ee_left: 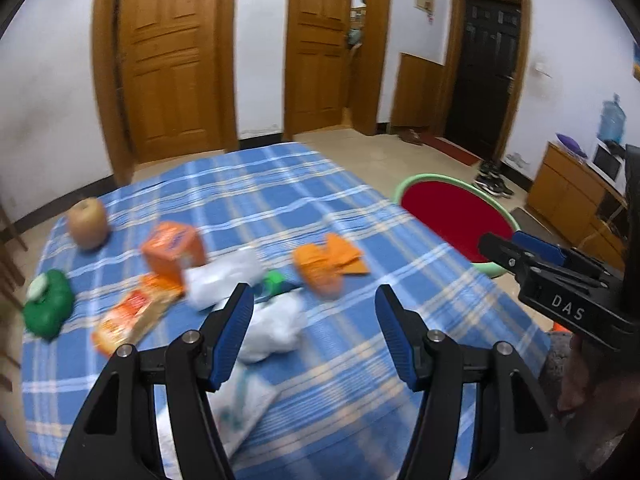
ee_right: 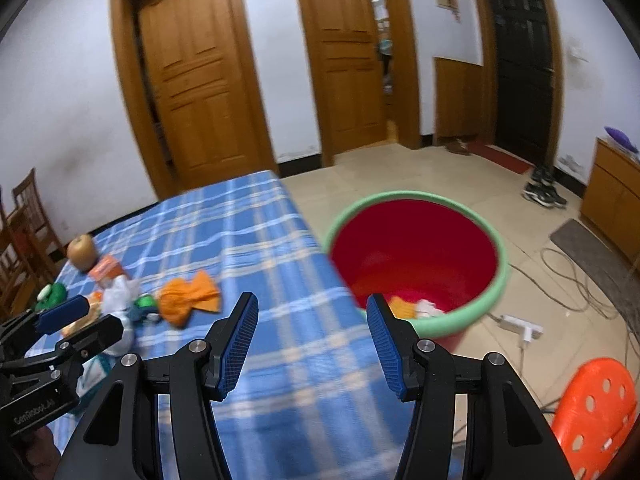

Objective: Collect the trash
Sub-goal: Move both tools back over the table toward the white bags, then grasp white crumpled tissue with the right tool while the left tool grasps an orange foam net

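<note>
Trash lies on the blue plaid tablecloth (ee_left: 304, 200): crumpled white paper (ee_left: 276, 324), an orange peel-like scrap (ee_left: 328, 264), an orange carton (ee_left: 174, 250), an orange snack wrapper (ee_left: 128, 320), a white plastic bag (ee_left: 244, 396). My left gripper (ee_left: 314, 336) hangs open just above the white paper, nothing between its fingers. My right gripper (ee_right: 312, 340) is open and empty over the table's right edge, beside the red bin with a green rim (ee_right: 416, 256). That bin holds orange and white scraps (ee_right: 416, 308). The right gripper (ee_left: 520, 252) also shows in the left wrist view.
An apple (ee_left: 88, 222) and a green bottle (ee_left: 48, 308) sit at the table's left. On the floor lie cables and a white power strip (ee_right: 520, 326), with an orange stool (ee_right: 600, 408) to the right. Wooden chairs (ee_right: 20, 248) stand left.
</note>
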### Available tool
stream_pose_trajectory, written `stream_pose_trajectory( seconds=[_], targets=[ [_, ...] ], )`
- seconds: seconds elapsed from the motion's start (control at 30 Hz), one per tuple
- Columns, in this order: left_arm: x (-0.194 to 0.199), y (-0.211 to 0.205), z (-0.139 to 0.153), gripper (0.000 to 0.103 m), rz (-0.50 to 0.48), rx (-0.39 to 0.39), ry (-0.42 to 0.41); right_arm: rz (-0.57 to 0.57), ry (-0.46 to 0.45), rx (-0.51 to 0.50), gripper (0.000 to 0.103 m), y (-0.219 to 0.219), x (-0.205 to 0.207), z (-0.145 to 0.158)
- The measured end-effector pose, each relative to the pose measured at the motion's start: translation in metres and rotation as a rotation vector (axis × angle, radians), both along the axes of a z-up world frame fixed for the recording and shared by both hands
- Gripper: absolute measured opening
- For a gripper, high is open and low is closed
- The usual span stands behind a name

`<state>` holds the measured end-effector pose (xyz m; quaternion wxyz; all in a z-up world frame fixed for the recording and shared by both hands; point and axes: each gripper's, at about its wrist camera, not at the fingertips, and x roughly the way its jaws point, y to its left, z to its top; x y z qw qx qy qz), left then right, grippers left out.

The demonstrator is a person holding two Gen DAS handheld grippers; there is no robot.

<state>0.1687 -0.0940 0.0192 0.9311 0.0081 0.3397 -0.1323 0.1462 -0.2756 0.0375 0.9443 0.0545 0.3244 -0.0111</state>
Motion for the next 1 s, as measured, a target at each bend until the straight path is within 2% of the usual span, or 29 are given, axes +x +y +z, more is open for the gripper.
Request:
stream_pose_trajectory(
  seconds=[0.27,0.47,0.73,0.77,0.8,0.87,1.0],
  targets=[
    [-0.011,0.066,-0.007,0.063,0.124,-0.030,0.033,0.214,0.011,0.010,0.058,0.072,0.016,-0.006],
    [-0.017,0.092,-0.013,0.063,0.168,-0.046,0.048,0.374,0.056,0.039,0.058,0.121,0.026,-0.017],
    [-0.016,0.107,-0.018,0.063,0.180,-0.070,0.062,0.451,0.147,0.091,0.058,0.149,0.040,-0.041],
    [-0.015,0.107,-0.018,0.063,0.179,-0.075,0.063,0.456,0.154,0.098,0.056,0.149,0.041,-0.043],
    [-0.014,0.107,-0.018,0.063,0.178,-0.078,0.063,0.467,0.153,0.108,0.036,0.150,0.042,-0.044],
    [-0.013,0.107,-0.017,0.063,0.173,-0.082,0.060,0.486,0.143,0.111,0.012,0.150,0.040,-0.044],
    [-0.010,0.102,-0.015,0.063,0.151,-0.098,0.052,0.515,0.091,0.133,0.011,0.147,0.032,-0.035]
  ],
)
